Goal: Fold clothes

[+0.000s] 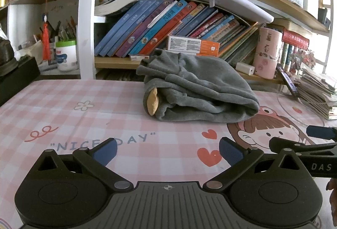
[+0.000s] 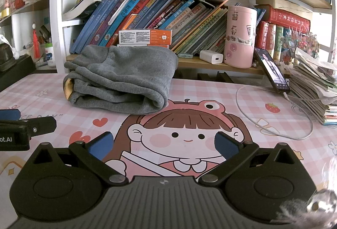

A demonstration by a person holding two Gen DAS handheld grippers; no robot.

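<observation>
Two grippers, both hanging low over the desk with nothing in them. The left gripper (image 1: 168, 153) has its blue pads spread wide apart, and the right gripper (image 2: 163, 144) is spread just the same, sitting right beside it. The grey garment (image 1: 198, 90) is lying in a folded bundle on the pink checked desk mat (image 1: 88, 115), toward the back edge by the bookshelf (image 2: 189, 60), well clear of both claws. A bit of tan lining pokes out at its left end. Off to the right, a phone (image 2: 271, 70) leans against a stack of papers (image 2: 313, 90), with a white cable (image 2: 273, 121) looping across the mat.
</observation>
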